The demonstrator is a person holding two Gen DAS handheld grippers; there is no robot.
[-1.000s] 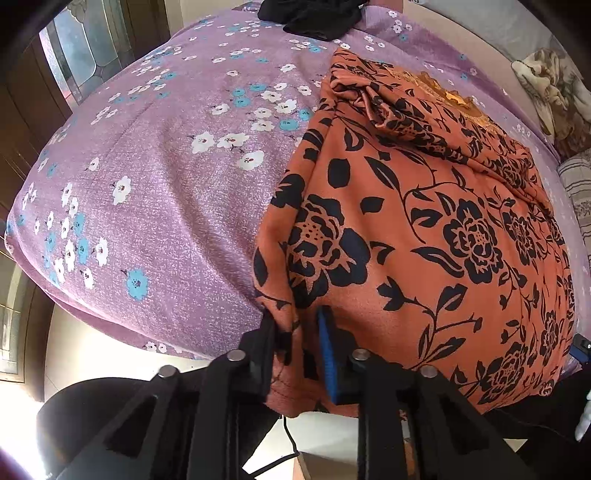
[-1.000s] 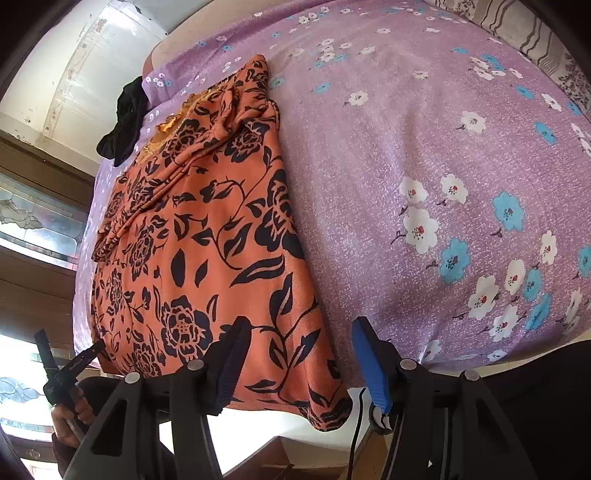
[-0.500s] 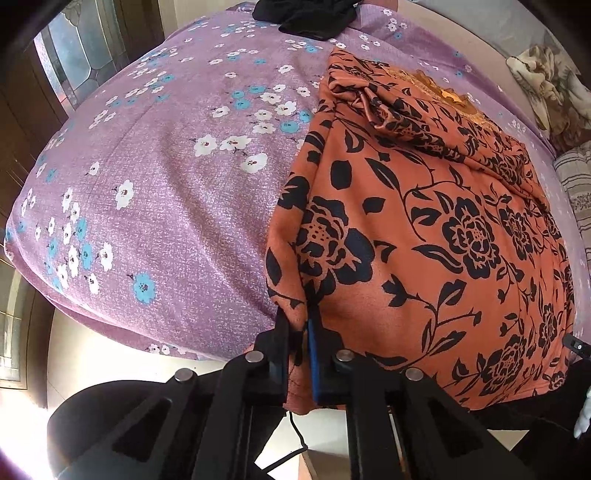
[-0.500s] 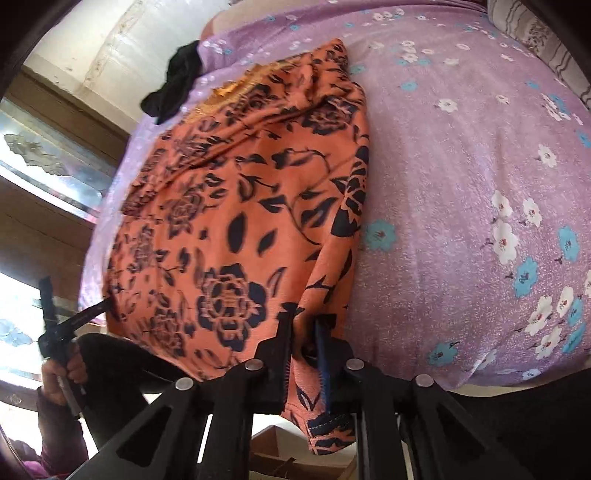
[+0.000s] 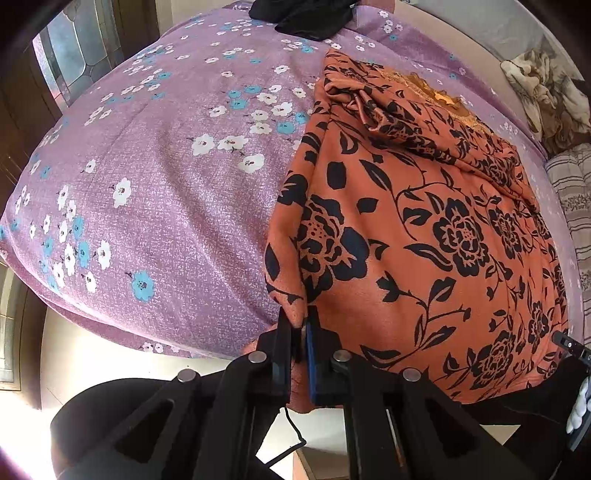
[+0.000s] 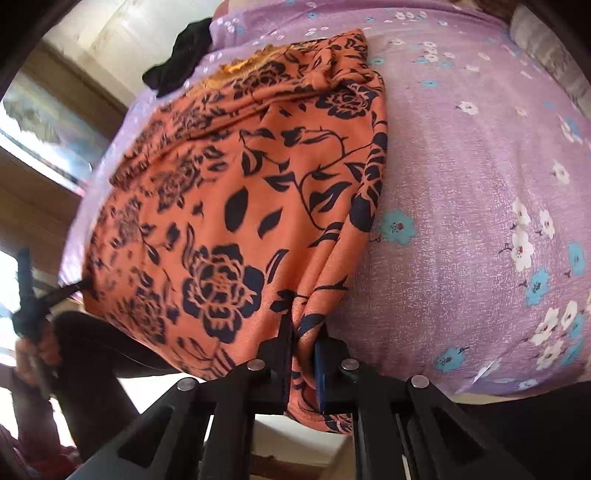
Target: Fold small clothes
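An orange garment with a black flower print point(image 5: 424, 229) lies spread on a purple flowered bedsheet point(image 5: 166, 192), its near hem hanging over the bed's front edge. My left gripper point(image 5: 301, 325) is shut on the garment's near left corner. My right gripper point(image 6: 304, 332) is shut on the near right corner of the garment point(image 6: 240, 206), with bunched hem hanging between the fingers. The left gripper also shows at the far left of the right wrist view point(image 6: 33, 295), held by a hand.
A black cloth point(image 5: 306, 14) lies at the far end of the bed; it also shows in the right wrist view point(image 6: 177, 59). A beige crumpled cloth point(image 5: 543, 92) and a striped pillow point(image 5: 570, 206) lie at the right. Window panes point(image 5: 74, 55) stand to the left.
Both grippers went from open around the near hem to shut on its corners. Both have since moved forward a little with the cloth, bunching it.
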